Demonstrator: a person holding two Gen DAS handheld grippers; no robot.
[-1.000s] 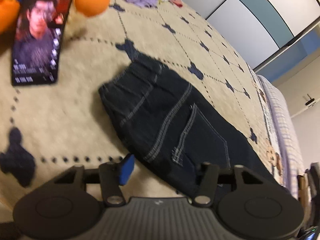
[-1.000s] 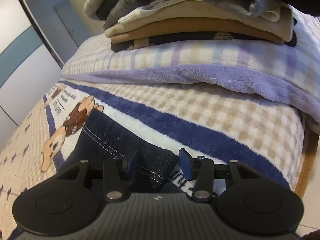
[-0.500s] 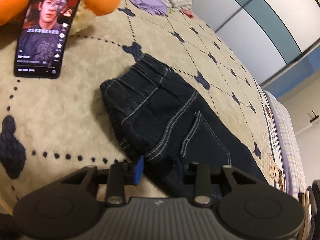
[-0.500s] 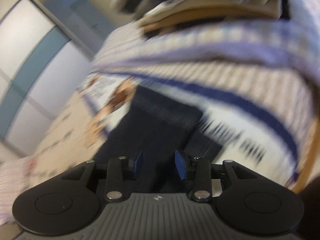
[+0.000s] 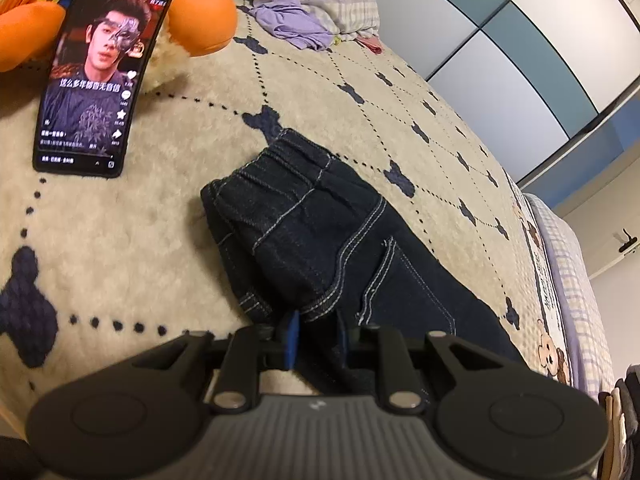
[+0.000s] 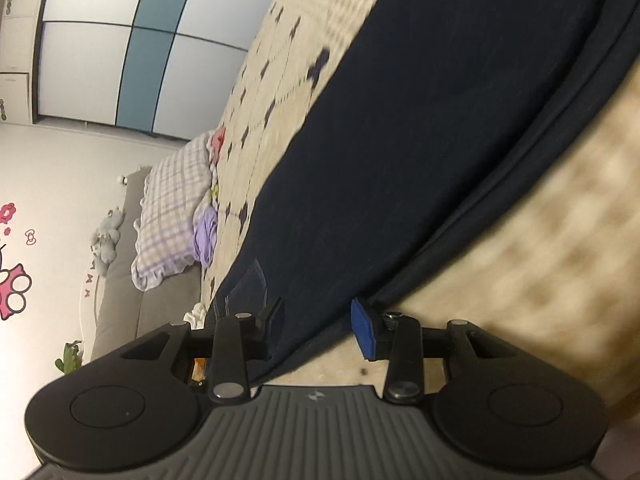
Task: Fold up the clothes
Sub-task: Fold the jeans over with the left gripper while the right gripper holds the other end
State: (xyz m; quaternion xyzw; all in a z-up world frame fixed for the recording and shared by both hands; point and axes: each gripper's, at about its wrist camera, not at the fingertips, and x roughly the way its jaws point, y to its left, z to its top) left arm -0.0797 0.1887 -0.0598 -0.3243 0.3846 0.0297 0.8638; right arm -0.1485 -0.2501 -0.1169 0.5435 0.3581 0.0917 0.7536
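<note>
Gripping stage of a fold: left gripper [image 5: 316, 334] closing on the jeans [image 5: 320, 236] near the waistband edge; right gripper [image 6: 318, 326], part-open, straddles the leg fabric without visibly pinching it. Next, judged: secure both holds, then carry the legs toward the waistband across the bed [image 5: 120, 248].

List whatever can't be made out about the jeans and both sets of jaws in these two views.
- Left wrist view: the jeans run under the left gripper; its body hides their near edge. The jaws are closing with denim between them.
- Right wrist view: the blanket and jeans are motion-blurred, so seams are lost.
- Right wrist view: whether the right gripper presses the dark cloth between its jaws is unclear.
</note>
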